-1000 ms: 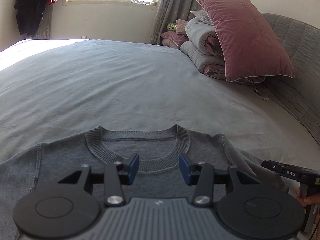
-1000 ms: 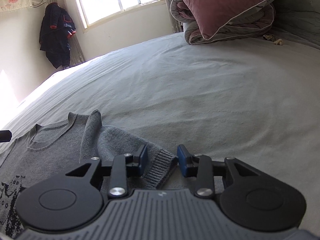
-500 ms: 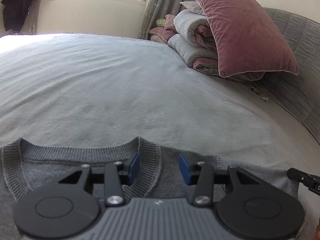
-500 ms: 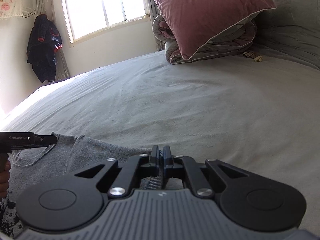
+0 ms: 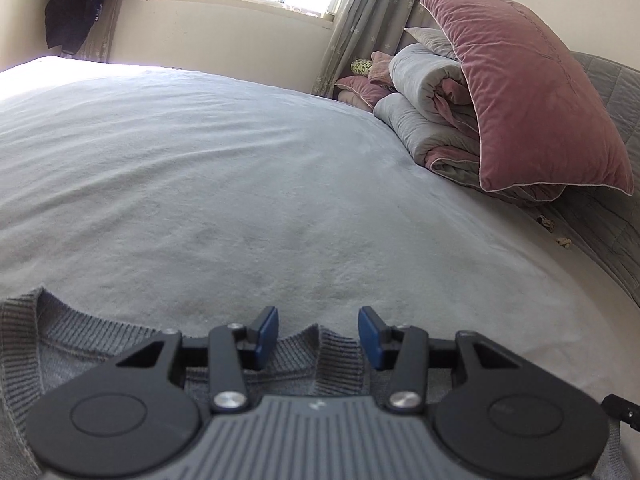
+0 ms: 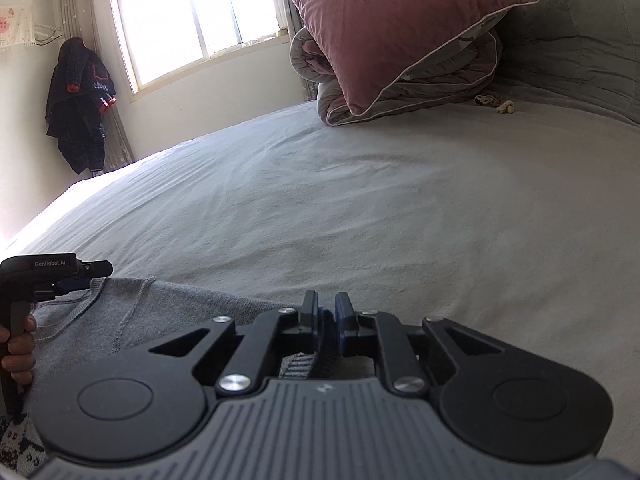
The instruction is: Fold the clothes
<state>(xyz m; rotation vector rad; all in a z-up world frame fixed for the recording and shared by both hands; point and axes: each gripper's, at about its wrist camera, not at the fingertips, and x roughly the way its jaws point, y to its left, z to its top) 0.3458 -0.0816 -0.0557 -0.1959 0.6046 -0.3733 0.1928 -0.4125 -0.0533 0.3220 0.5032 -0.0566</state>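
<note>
A grey knit sweater (image 5: 60, 360) lies flat on the bed, its ribbed neckline toward the window. My left gripper (image 5: 318, 334) is open just above the fabric, and the right end of the ribbed collar (image 5: 324, 344) sits between its blue pads. In the right wrist view the sweater (image 6: 160, 312) spreads to the left, and my right gripper (image 6: 327, 318) is shut on the ribbed sleeve cuff (image 6: 298, 366). That same view shows the left gripper (image 6: 94, 276) at the neckline, held by a hand (image 6: 16, 354).
The grey bed sheet (image 5: 280, 184) stretches out ahead. A pink pillow (image 5: 532, 104) leans on folded quilts (image 5: 424, 104) by the padded headboard (image 5: 608, 208) at the right. Dark clothes (image 6: 80, 104) hang beside the window. Small scraps (image 6: 496, 102) lie near the pillow.
The left gripper slid right along the neckline, from its middle to its right end, staying open. The right gripper closed on the sleeve cuff and still holds it.
</note>
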